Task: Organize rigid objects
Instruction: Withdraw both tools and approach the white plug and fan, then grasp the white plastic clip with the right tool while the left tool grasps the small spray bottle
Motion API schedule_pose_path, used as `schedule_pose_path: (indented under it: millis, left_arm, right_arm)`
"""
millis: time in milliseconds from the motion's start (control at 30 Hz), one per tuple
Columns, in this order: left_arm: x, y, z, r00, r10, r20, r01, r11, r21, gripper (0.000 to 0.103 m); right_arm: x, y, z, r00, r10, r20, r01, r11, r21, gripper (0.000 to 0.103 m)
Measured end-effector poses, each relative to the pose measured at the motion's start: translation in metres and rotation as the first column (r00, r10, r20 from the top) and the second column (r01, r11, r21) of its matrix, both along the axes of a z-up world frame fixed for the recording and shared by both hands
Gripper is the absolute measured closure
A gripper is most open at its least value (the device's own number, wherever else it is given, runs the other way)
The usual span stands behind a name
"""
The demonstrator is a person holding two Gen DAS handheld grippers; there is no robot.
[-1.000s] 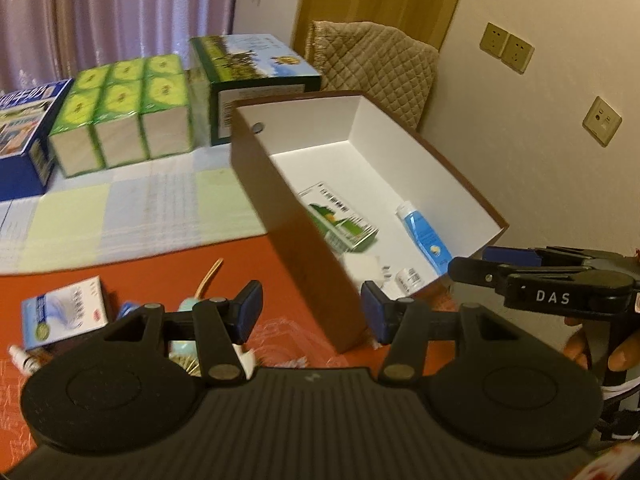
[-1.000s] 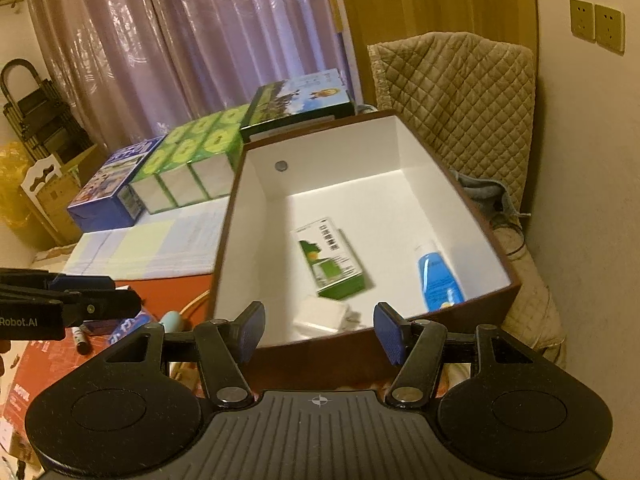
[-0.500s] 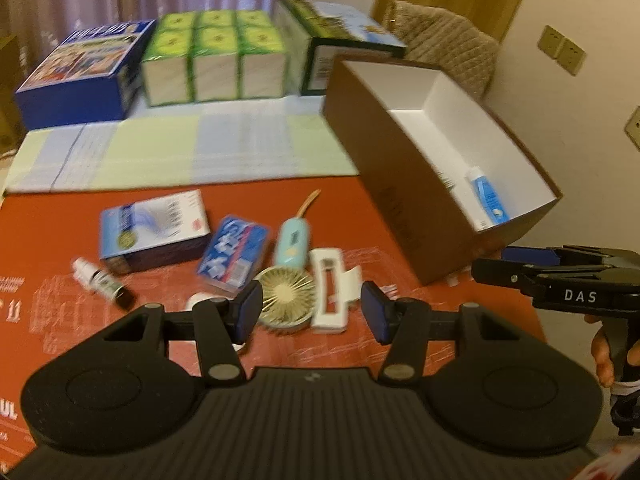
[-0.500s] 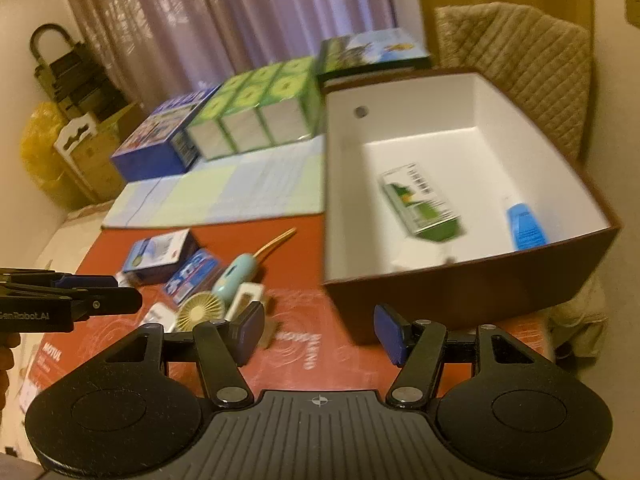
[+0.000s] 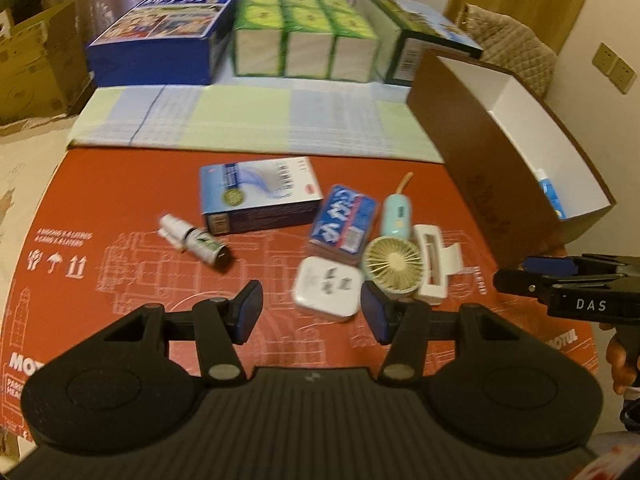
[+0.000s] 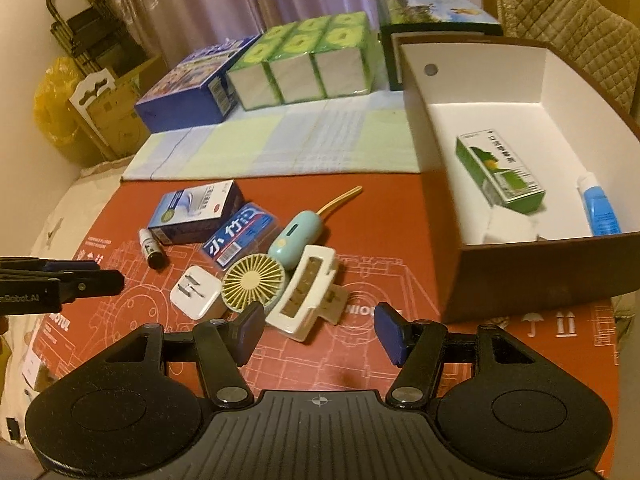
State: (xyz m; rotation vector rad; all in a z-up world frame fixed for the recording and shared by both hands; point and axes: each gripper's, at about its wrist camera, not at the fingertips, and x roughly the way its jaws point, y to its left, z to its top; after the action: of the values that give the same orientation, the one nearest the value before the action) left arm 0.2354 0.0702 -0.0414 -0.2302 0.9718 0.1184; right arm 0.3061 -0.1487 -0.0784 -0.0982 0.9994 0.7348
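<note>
Red mat [image 6: 400,364], white line drawings. Brown box [image 6: 536,272], white inside. Pale yellow fan [image 6: 253,285]. Mint handle [image 6: 295,235]. Tube [image 6: 600,212] looks blue, partly hidden.

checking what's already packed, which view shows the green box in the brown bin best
The right wrist view: it looks down into the brown bin, so the green box lies fully in sight on the white floor. The left wrist view sees the bin side-on, its wall hiding the box.

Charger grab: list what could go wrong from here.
1. The charger touches the fan, so closing the left gripper on it may drag the fan along.
2. It lies flat; the open jaws may slip off its low edges.
3. The box wall is tall; a low carry could hit it.
</note>
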Motion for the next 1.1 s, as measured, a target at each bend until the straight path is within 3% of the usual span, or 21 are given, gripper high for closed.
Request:
schedule_pose_path:
  millis: [767, 900, 1100]
  left_arm:
    - [-0.011, 0.058, -0.023, 0.999, 0.029, -0.012, -0.029, 0.999, 0.033, 0.053]
    - [-0.008, 0.063, -0.029, 1.000, 0.022, -0.019, -0.021, 0.999, 0.037, 0.053]
    - [-0.002, 0.069, -0.042, 0.999, 0.017, -0.037, -0.016, 0.999, 0.044, 0.053]
  right_arm:
    - [0.002, 0.042, -0.034, 0.996, -0.090, 0.023, 0.091, 0.993, -0.071, 0.046]
    - [0.004, 0.047, -0.041, 0.993, -0.108, 0.036, 0.111, 0.991, -0.081, 0.058]
    - [0.012, 0.053, -0.052, 0.987, -0.155, 0.034, 0.157, 0.983, -0.096, 0.068]
